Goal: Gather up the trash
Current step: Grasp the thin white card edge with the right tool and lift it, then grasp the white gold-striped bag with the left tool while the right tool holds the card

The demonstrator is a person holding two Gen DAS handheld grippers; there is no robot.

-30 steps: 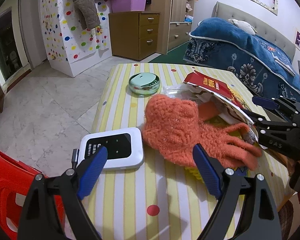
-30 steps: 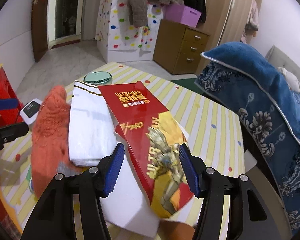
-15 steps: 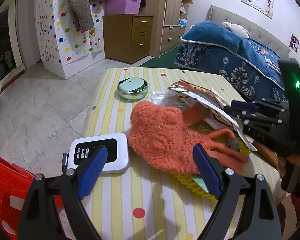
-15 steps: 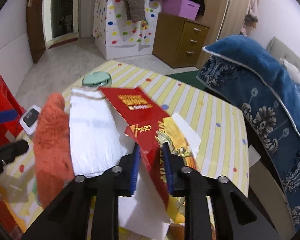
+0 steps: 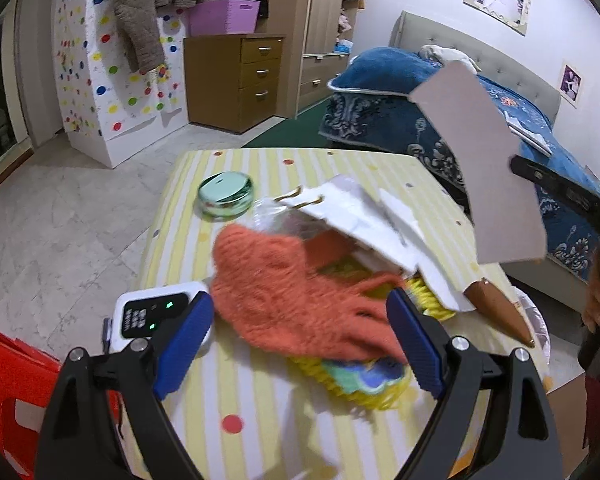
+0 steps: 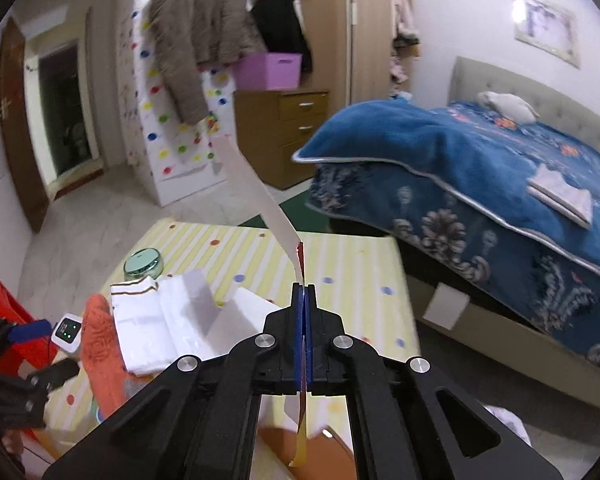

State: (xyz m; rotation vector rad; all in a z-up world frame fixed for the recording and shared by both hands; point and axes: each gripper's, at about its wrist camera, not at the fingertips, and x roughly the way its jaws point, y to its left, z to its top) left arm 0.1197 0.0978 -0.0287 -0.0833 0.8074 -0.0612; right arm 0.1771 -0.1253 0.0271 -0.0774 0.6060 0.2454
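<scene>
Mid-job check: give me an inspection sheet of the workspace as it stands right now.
Surface: yellow striped table, dotted cloth, crowded.
Job's things: cardboard wrapper lifted off the table, clamped edge-on; white paper packaging lies on the pile.
Clutter: orange knit glove, white pocket device with green lights, round green tin, yellow brush under the glove.
Grippers: right hand-held gripper shut on the wrapper; left hand-held gripper open, over the glove, holding nothing.
Cables: nothing seen.
Surroundings: blue-quilted bed, wooden drawers, red chair beside the table.
</scene>
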